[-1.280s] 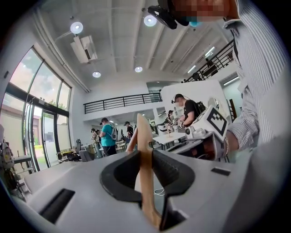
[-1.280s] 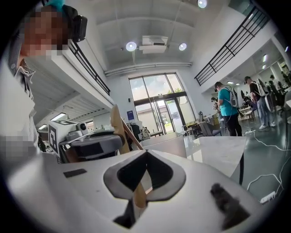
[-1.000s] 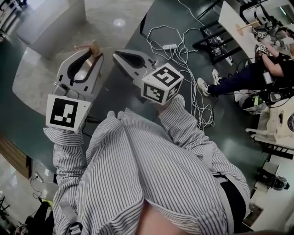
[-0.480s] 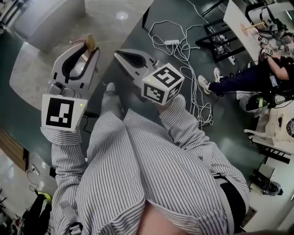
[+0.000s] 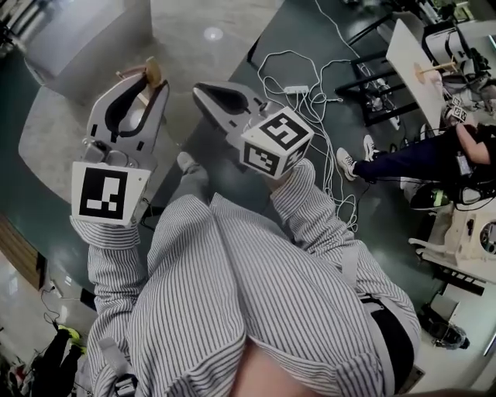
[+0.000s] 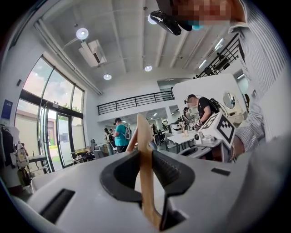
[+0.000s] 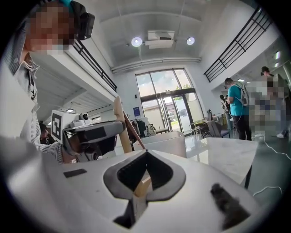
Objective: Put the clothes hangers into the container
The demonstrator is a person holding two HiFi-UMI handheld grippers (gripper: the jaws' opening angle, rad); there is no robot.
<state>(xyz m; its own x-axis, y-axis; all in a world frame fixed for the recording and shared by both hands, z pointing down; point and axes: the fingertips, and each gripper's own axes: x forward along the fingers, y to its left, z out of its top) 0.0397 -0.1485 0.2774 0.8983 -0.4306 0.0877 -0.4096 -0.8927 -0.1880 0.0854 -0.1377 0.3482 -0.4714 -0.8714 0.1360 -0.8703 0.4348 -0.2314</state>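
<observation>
Two grippers are out ahead of the striped shirt (image 5: 232,295), side by side and pointing far across the floor (image 5: 209,23). On the left, the left gripper (image 5: 147,84) has the hanger (image 6: 144,182). Its own view shows a thin wooden strip standing upright in the slot, jaws clamped on it from both sides, with the top of the wood poking out past the tips. From the head view you only catch a short tan end sticking out beyond those tips.

Over to the right gripper (image 7: 145,154): the jaw tips meet at a point, so it's closed. There's a small tan piece (image 7: 142,189) down in the gap behind the tips, and I can't tell what it is.

Far left sits the container (image 5: 85,39), a big pale box on the floor. The hanger is in the air on the near side of it, not touching it.

Far right, white cables (image 5: 310,93) sprawl over the dark floor, with a seated person (image 5: 418,143) beyond them. Another person in a teal top (image 7: 236,102) stands far off by the windows.
</observation>
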